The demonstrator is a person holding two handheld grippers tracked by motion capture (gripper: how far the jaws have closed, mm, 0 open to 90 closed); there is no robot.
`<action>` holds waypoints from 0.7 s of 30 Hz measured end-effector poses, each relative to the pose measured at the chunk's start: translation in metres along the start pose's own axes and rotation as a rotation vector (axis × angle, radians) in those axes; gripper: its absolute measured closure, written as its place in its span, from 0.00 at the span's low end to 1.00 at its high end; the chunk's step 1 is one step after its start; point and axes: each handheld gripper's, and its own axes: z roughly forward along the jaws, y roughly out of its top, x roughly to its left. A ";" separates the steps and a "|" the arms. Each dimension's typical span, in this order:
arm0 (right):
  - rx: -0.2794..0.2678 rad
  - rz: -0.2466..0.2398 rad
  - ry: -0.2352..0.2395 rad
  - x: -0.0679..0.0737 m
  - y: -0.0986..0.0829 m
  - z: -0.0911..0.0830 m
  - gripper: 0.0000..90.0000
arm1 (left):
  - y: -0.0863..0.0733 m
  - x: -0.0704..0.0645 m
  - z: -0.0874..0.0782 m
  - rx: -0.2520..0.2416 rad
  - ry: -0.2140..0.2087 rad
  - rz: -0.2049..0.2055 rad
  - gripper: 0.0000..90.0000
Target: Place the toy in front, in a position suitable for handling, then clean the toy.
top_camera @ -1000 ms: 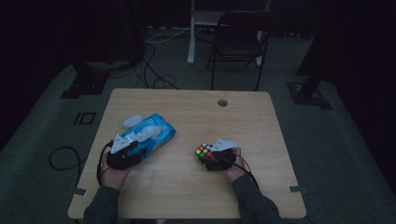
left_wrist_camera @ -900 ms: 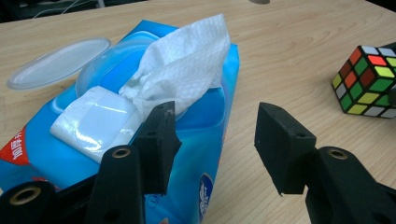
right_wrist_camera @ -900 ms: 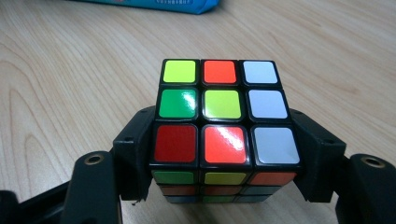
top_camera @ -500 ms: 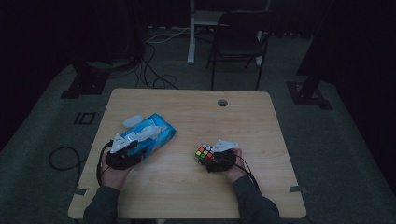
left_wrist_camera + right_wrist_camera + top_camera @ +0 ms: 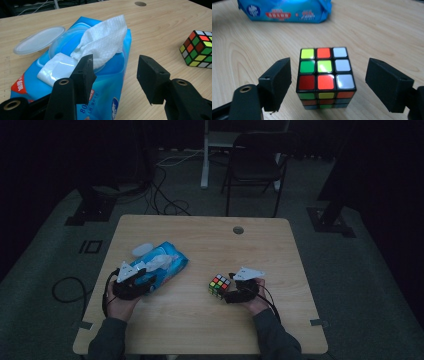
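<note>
A scrambled colour cube stands on the wooden table. My right gripper is just to its right, open. In the right gripper view the cube sits between the spread jaws of the right gripper, touching neither. A blue pack of wet wipes lies at the left with its lid flipped open and a white wipe sticking up. My left gripper is open over the near end of the pack, with the wipe just beyond its left jaw.
A cable hole is in the table near the far edge. A black chair and floor cables lie beyond the table. From the left gripper view the cube is off to the right.
The right gripper has shifted very slightly to the right beside the cube. The cube, the pack and the left gripper stay where they were.
</note>
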 end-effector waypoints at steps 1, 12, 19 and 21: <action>-0.006 0.002 -0.002 -0.001 0.001 -0.002 0.24 | 0.001 0.000 0.000 0.000 0.004 0.007 0.54; -0.043 0.054 -0.059 -0.016 0.000 -0.015 0.26 | 0.013 0.007 0.006 0.013 0.032 0.032 0.50; -0.048 0.055 -0.068 -0.018 0.000 -0.016 0.26 | 0.023 0.009 0.018 0.035 0.037 0.062 0.48; -0.046 0.059 -0.065 -0.017 0.000 -0.016 0.26 | 0.026 0.009 0.023 0.049 0.042 0.075 0.48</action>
